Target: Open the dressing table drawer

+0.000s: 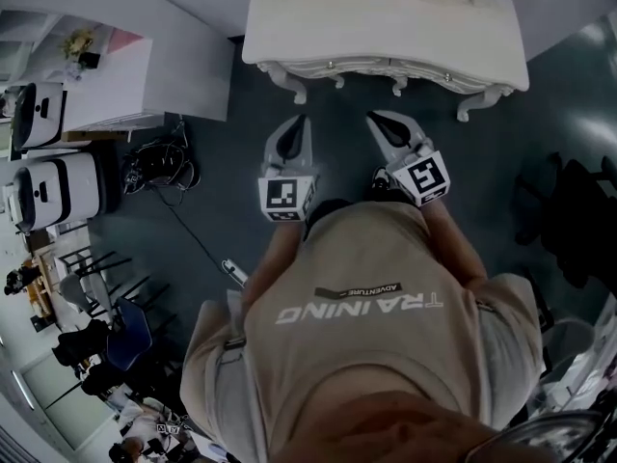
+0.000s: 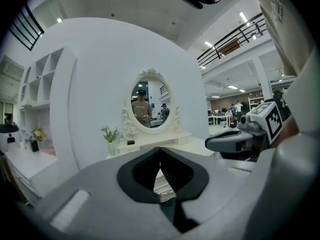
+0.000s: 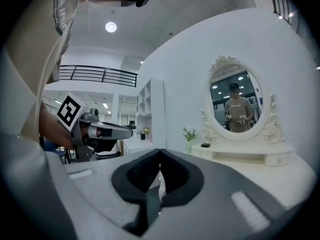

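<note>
two grippers, one table (image 1: 386,22), one oval mirror (image 2: 148,100). the left gripper (image 1: 300,123) and right gripper (image 1: 378,120) each have jaws pressed together, holding nothing. they hang side by side, apart, near the table's front edge, where the drawer (image 1: 362,66) looks shut. open floor (image 1: 231,162) lies all around.

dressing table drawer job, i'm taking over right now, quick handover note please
Left gripper: shut, empty, held short of the dressing table, touching nothing.
Right gripper: shut, empty, beside the left one, also clear of the table.
Drawer front under the tabletop looks closed.
Done: nothing yet.
Left: probably open one gripper, reach in, grip the drawer front and pull it out.
</note>
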`<state>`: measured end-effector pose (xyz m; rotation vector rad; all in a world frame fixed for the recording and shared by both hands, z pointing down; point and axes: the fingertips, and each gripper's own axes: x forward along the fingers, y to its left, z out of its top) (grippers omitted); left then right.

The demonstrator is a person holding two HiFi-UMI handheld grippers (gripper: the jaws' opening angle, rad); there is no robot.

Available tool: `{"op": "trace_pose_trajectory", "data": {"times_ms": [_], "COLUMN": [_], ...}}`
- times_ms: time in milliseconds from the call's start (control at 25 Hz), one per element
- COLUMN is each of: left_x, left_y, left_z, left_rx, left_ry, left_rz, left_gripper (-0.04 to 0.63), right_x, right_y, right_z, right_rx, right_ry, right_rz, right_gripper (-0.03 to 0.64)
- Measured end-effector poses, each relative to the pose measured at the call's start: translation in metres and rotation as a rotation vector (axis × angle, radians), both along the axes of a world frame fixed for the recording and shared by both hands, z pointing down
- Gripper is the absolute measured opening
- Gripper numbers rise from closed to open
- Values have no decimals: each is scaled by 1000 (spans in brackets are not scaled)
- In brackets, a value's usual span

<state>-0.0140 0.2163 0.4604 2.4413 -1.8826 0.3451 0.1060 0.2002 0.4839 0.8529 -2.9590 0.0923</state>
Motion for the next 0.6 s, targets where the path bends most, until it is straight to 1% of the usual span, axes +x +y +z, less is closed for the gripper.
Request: {"op": "trace_pose_trajectory", "data": {"times_ms": [240, 400, 600], "left_x": [-10, -38, -77], "left_y": [-21, -39, -78], "left_z": [19, 31, 30], "left_rx": [-44, -66, -52], "left_ry": [15, 41, 72], "left_rz": [-56, -88, -84], "left_gripper": [8, 8, 8], "right_x": [-8, -26, -53], "right_y": [-34, -60, -99], "right_z": [25, 43, 32], "right_rx": [-48, -101, -86], "right_ry": [25, 50, 83], "right_rz": [-36, -42, -18], "right_gripper": [3, 3, 3]}}
